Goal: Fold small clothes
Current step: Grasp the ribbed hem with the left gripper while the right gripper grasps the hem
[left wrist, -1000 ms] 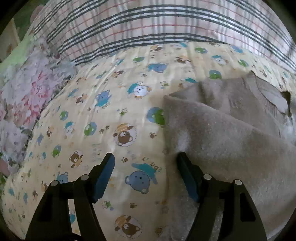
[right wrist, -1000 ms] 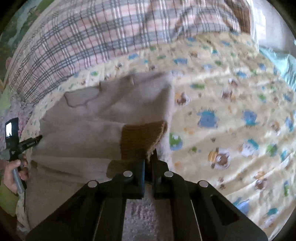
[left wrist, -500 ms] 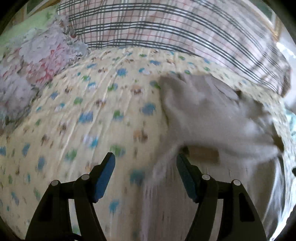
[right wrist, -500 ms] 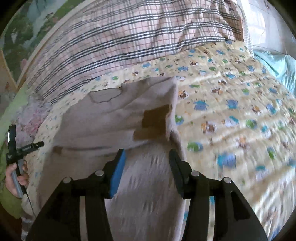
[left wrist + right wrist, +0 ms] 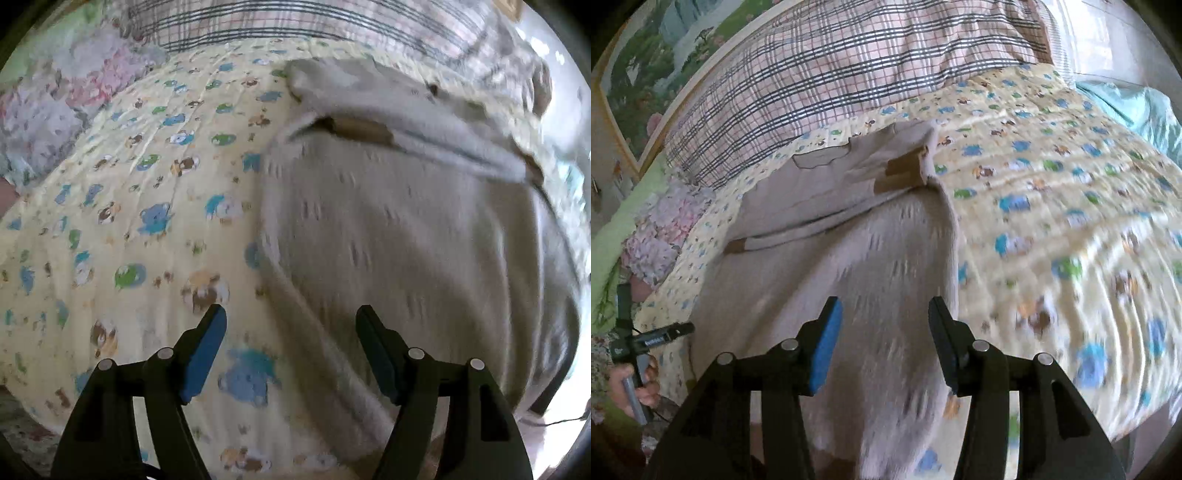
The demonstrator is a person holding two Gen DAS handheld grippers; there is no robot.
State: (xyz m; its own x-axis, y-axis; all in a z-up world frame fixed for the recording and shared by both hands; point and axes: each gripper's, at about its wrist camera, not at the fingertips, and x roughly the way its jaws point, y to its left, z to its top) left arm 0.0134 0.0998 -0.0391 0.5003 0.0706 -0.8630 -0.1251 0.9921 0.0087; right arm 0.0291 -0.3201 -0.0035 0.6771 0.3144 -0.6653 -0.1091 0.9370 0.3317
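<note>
Far side: plaid pillow (image 5: 849, 66) walls off the far edge of the cartoon-print quilt (image 5: 1052, 177).
Right of sweater: bare quilt, open.
Left of sweater: bare quilt strip (image 5: 129, 221), floral bedding (image 5: 55, 107) heaped beyond.
Centre: beige sweater (image 5: 857, 236) lies flat, low.
Right corner: teal fabric (image 5: 1137, 107) bunched.

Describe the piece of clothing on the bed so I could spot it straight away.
Start at the big plaid pillow at the head of the bed, then drop down onto the yellow quilt printed with little bears. The sweater lies there, partly folded: plain fuzzy beige with darker brown cuffs, the only unpatterned thing on the bed.
</note>
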